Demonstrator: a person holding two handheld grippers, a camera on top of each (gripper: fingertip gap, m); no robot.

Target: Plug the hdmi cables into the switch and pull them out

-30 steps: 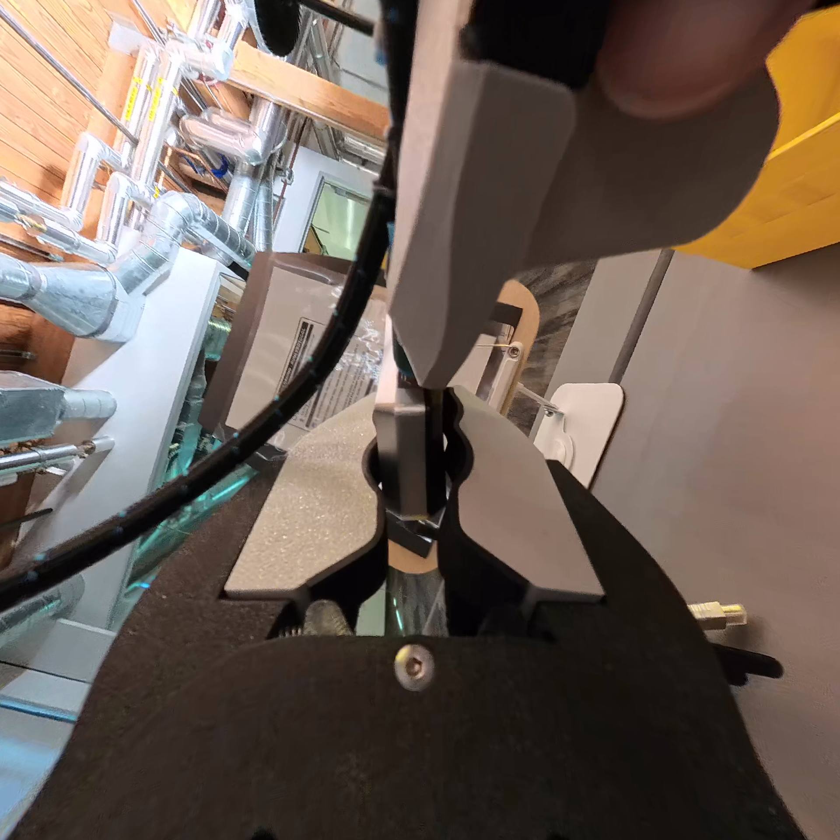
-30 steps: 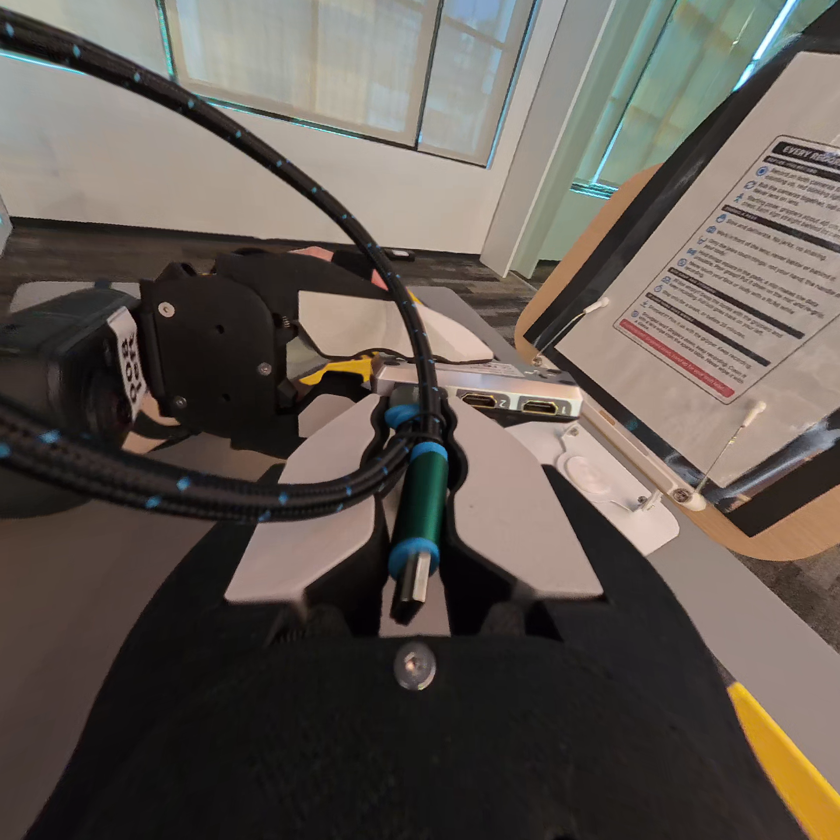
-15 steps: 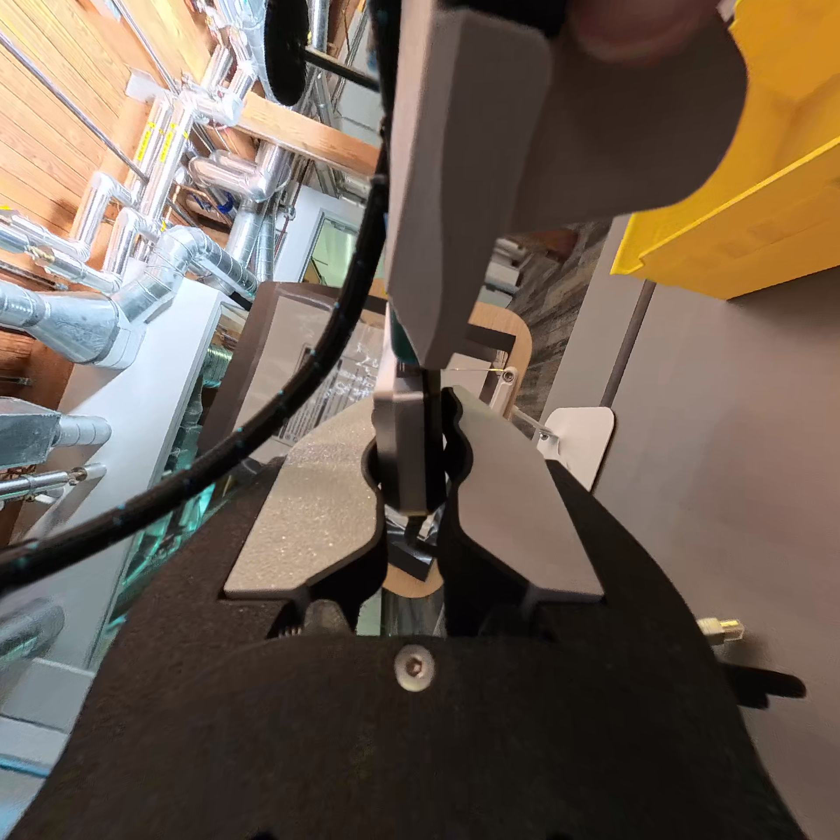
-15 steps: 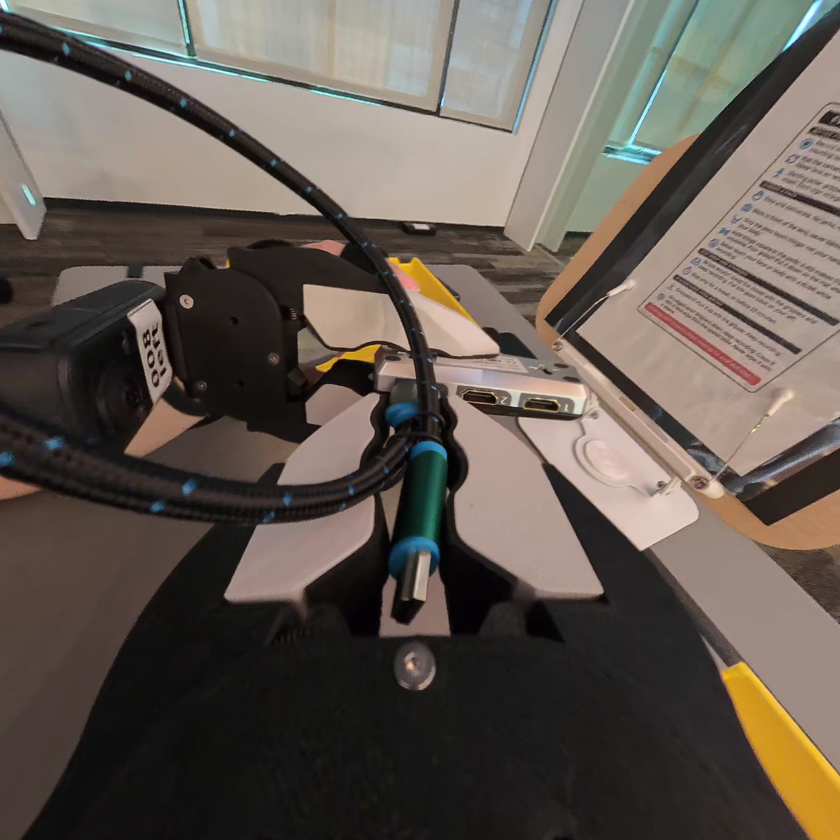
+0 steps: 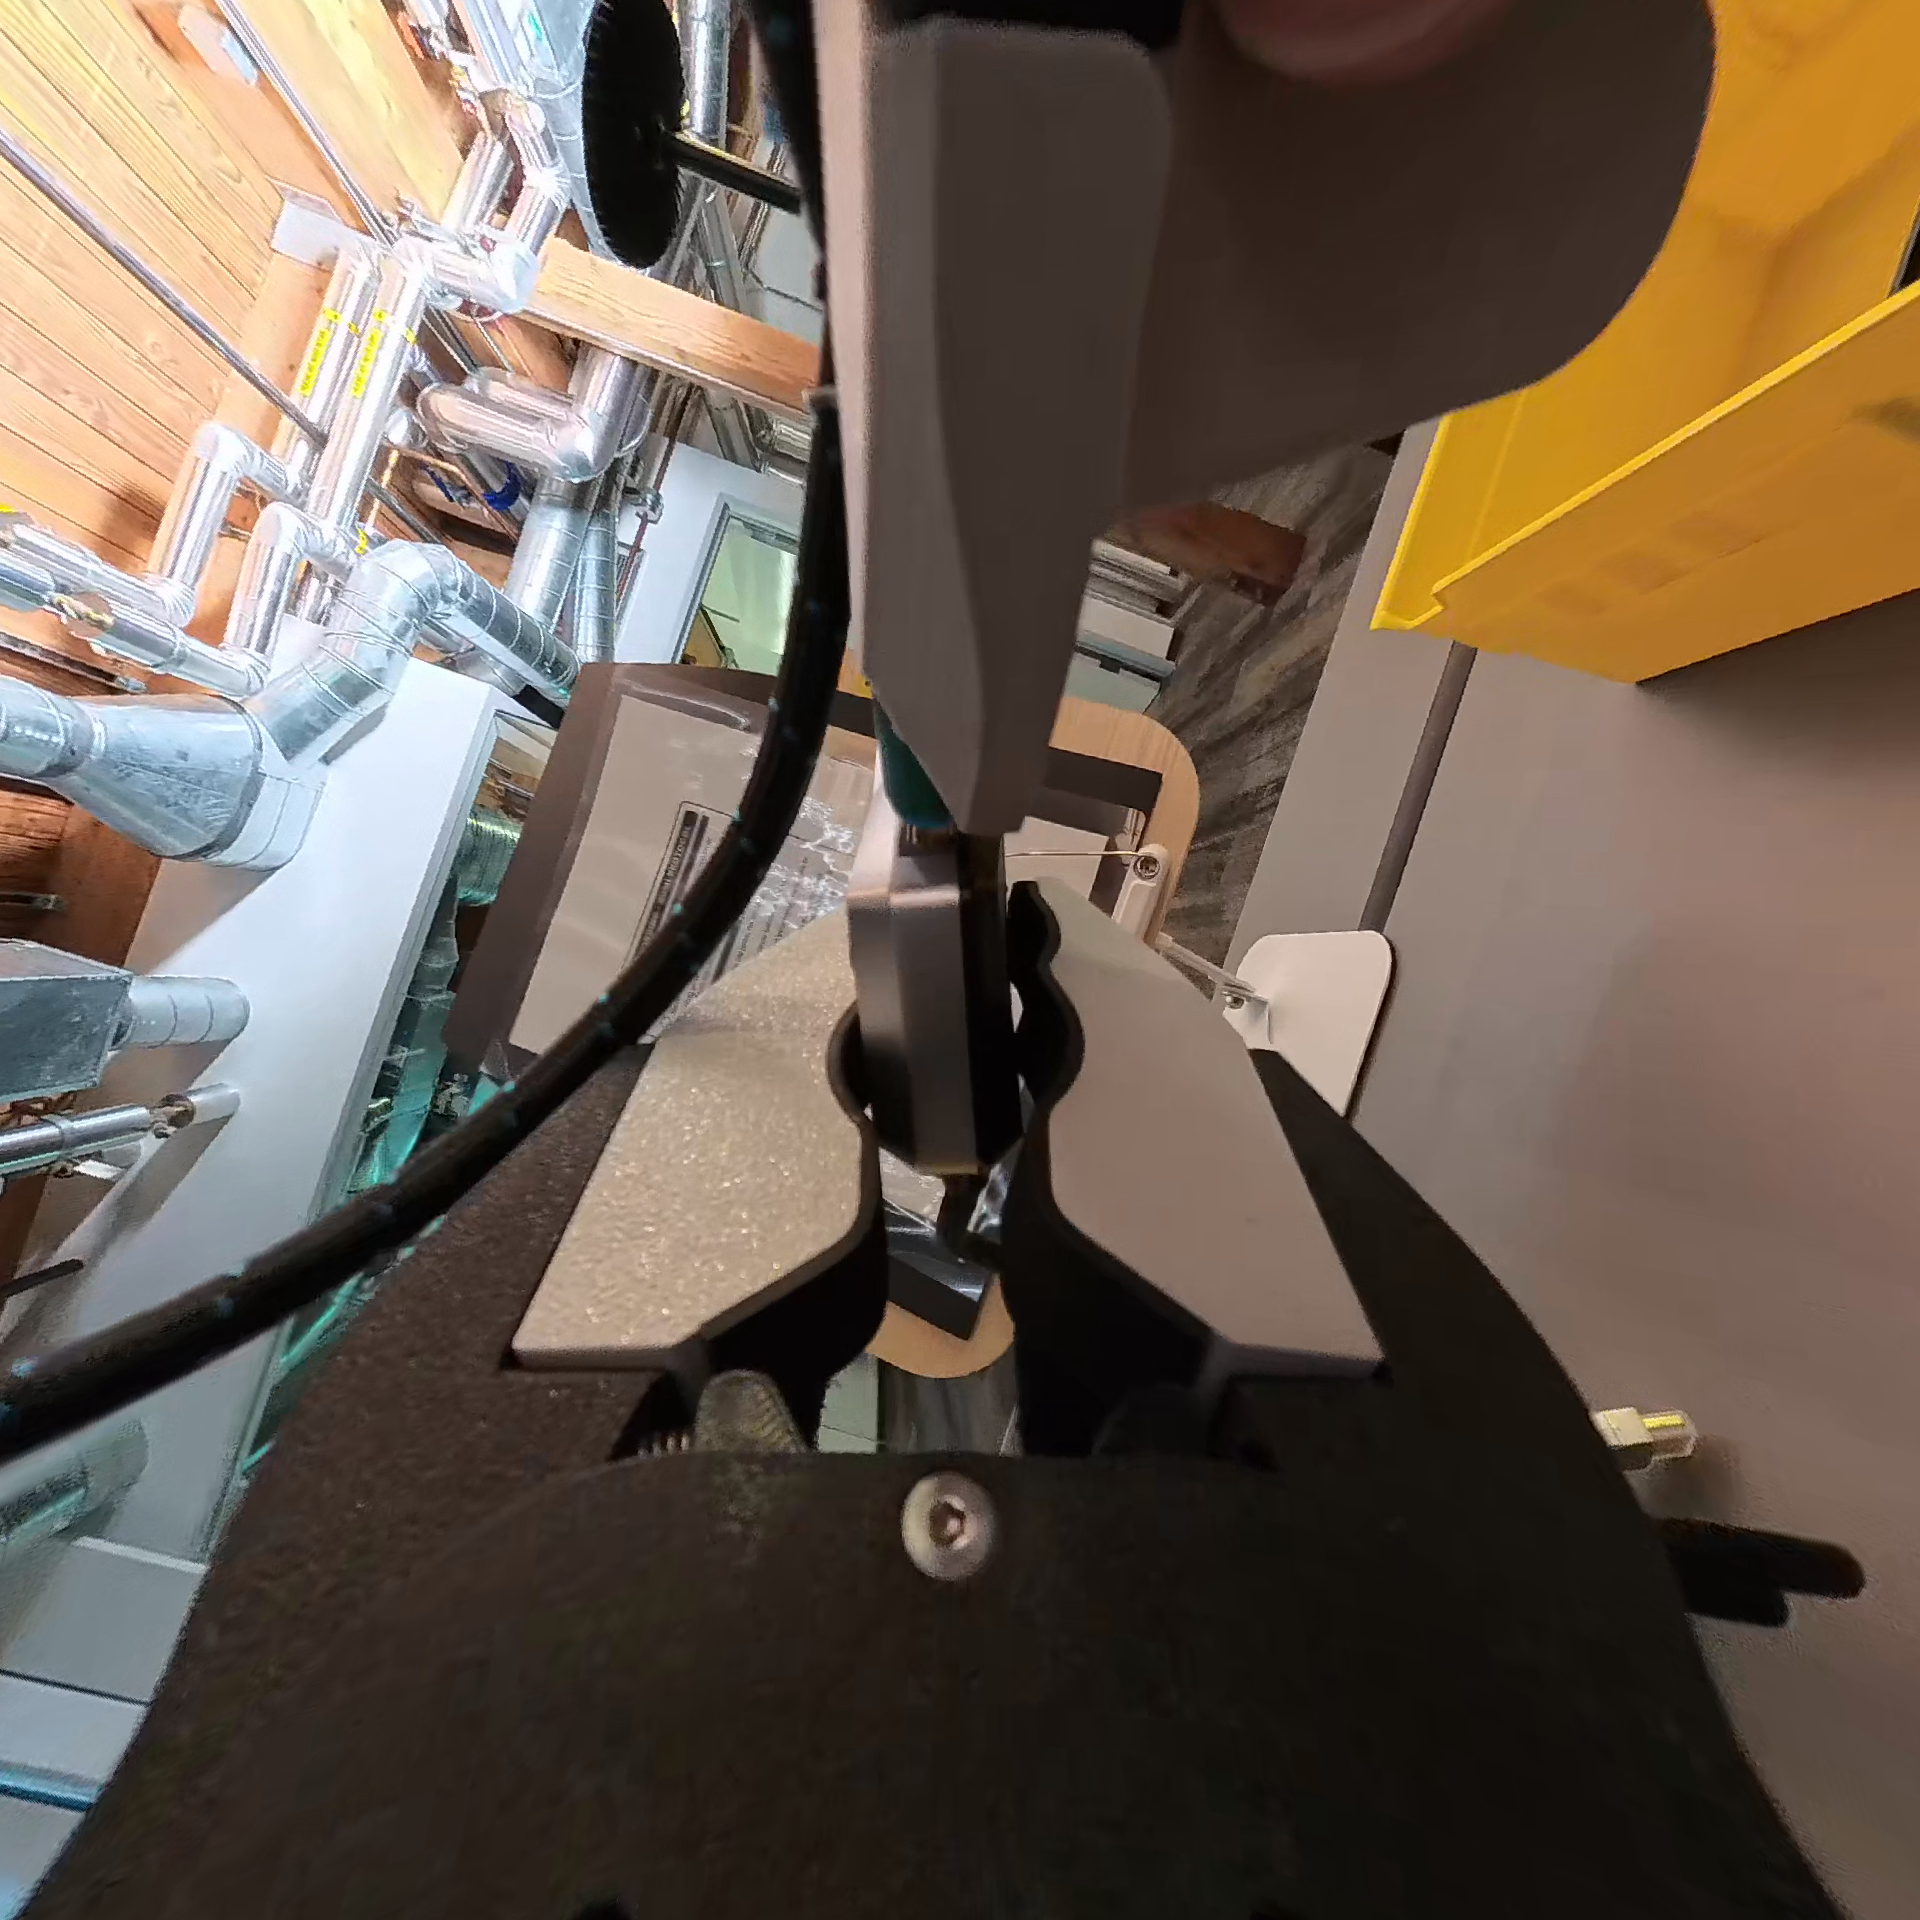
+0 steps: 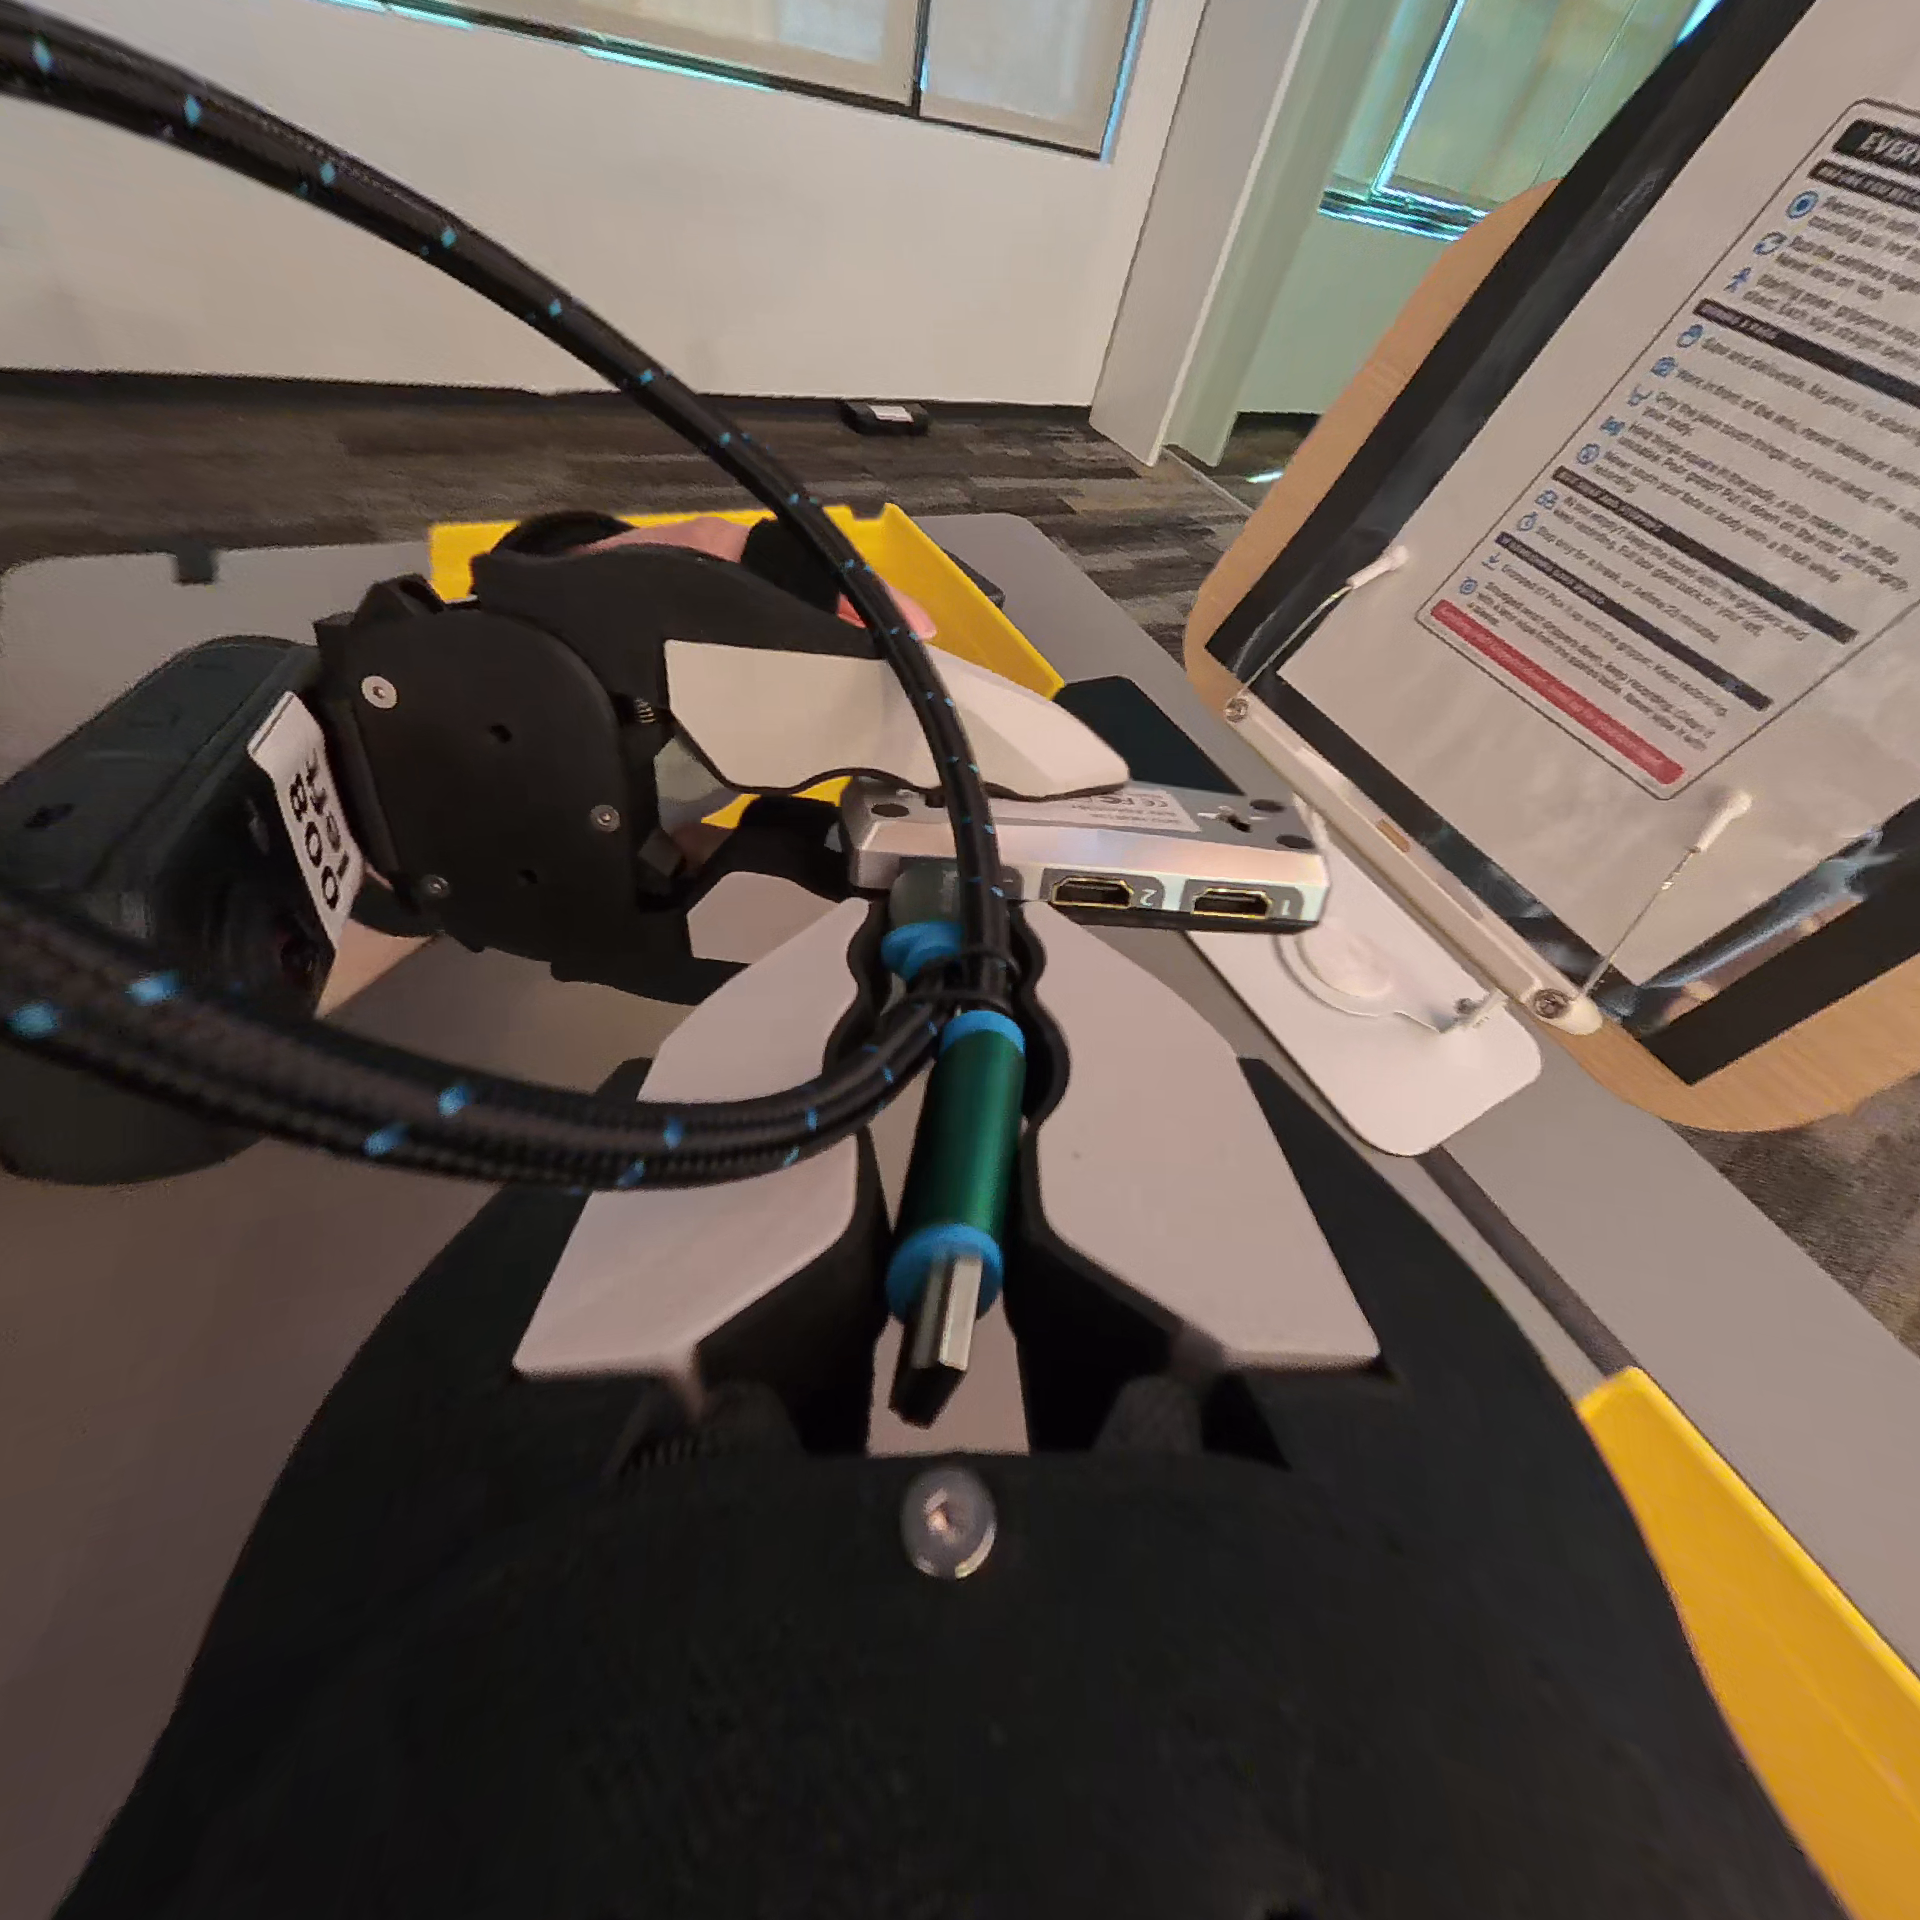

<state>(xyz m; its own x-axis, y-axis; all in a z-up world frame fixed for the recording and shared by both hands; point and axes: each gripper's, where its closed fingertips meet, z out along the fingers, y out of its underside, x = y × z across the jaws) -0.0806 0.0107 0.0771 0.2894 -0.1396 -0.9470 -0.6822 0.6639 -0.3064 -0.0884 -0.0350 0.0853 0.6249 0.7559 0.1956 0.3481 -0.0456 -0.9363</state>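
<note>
The right hand-held gripper (image 6: 961, 1049) is clamped on a green HDMI plug (image 6: 956, 1138) with blue collars. The plug's long axis runs along the fingers, and its bare metal tip (image 6: 940, 1340) points back toward the camera, away from the switch. Its black braided cable (image 6: 582, 343), flecked with blue, leaves the far end of the plug, bundles leftward over the left finger and arches high across the scene.

The silver HDMI switch (image 6: 1091, 842) lies flat, just beyond the right fingertips, its long axis running left to right. Its port face looks toward the near side, with two open ports (image 6: 1158, 896) side by side, each with a small marking too fine to matter. A second blue-collared plug (image 6: 920, 914) sits at the switch's left port. A small printed label is on the switch's top.

The left hand-held gripper (image 6: 904, 748) comes in from the left and is clamped on the switch; in its own view the switch (image 5: 925, 1039) stands edge-on between the closed fingers, above the grey surface (image 5: 1662, 1039).

A white tag with black characters (image 6: 312, 821) is stuck to the left gripper's camera housing. To the right stands a printed instruction sheet (image 6: 1683, 499) in a clear holder. Yellow bins (image 6: 977, 613) sit on the surface.
</note>
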